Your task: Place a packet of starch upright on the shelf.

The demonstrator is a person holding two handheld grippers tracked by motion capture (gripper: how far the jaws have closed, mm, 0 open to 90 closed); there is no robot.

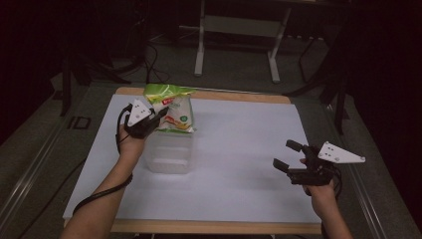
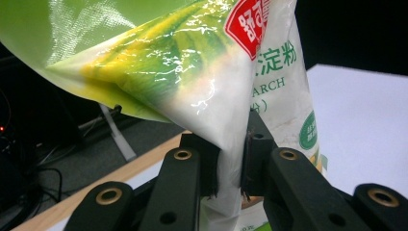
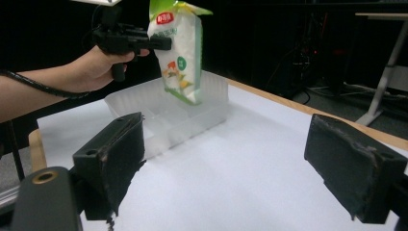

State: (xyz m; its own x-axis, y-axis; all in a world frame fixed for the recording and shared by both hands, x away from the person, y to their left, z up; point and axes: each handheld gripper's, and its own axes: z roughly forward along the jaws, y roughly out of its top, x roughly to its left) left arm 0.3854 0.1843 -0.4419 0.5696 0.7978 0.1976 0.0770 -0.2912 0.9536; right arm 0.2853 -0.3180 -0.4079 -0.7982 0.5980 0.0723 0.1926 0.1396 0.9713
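Seen from above: white desk point(image 1: 239, 149) with a wooden edge. Left claw point(image 1: 158, 115) pinching a green and white bag point(image 1: 174, 107), held over a clear plastic box point(image 1: 169, 152). Right claw point(image 1: 287, 155) far off to the right, jaws apart, holding nothing. Dark floor all around.

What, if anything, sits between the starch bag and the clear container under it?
Nothing visible. The starch bag, pinched in the left gripper, hangs over the clear container, whose open compartments look empty below it.
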